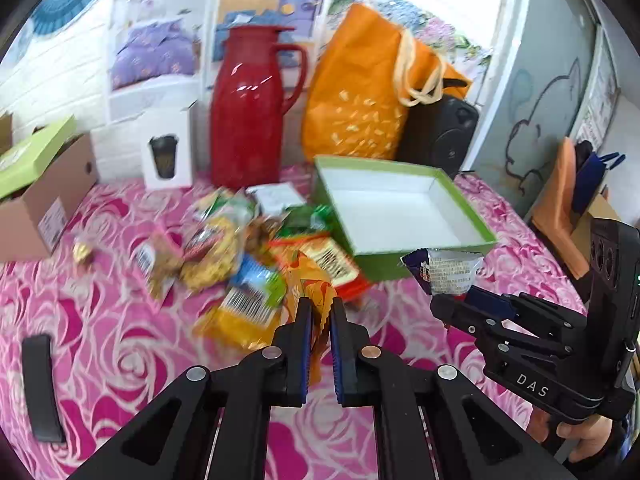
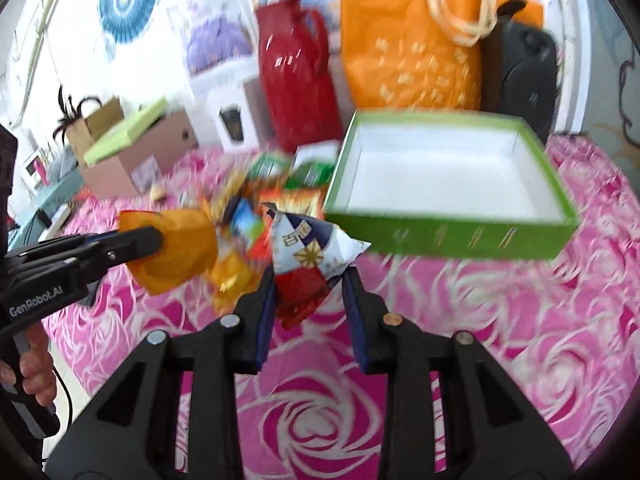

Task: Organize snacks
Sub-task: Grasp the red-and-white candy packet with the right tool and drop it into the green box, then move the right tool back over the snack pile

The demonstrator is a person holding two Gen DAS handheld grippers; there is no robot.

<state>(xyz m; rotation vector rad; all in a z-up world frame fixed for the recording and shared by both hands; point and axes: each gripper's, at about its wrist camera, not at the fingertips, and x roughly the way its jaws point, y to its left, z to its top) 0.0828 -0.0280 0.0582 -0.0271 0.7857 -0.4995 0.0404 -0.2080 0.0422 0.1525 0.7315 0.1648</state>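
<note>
The green box (image 1: 404, 216) sits open on the counter (image 1: 120, 340), which is covered with a pink rose-patterned cloth, and its white inside is bare: no snack has gone in yet. The sorting is therefore at its very start.

Both tools are loaded. The left tool (image 1: 320, 312) has its jaws drawn almost together on an orange snack packet (image 2: 176, 248), pinched by a thin edge; in the right wrist view that packet hangs clear of the counter, off to the left of the pile. The right tool (image 2: 310, 280) holds a blue-and-white snack packet (image 2: 308, 248) with a red lower part, its jaws part way in and pressing the packet's sides. In the left wrist view this packet is up close to the near rim of the box, so it looks the closer of the two to being dropped in.

The snack pile (image 1: 240, 248) lies on the cloth just left of the box: yellow, green and orange packets heaped together, with a small gold-wrapped sweet (image 1: 83, 251) lying apart further left. All of these are left to move.

I judge that two packets are lifted and on their way, none delivered, and the bulk of the job is ahead.
</note>
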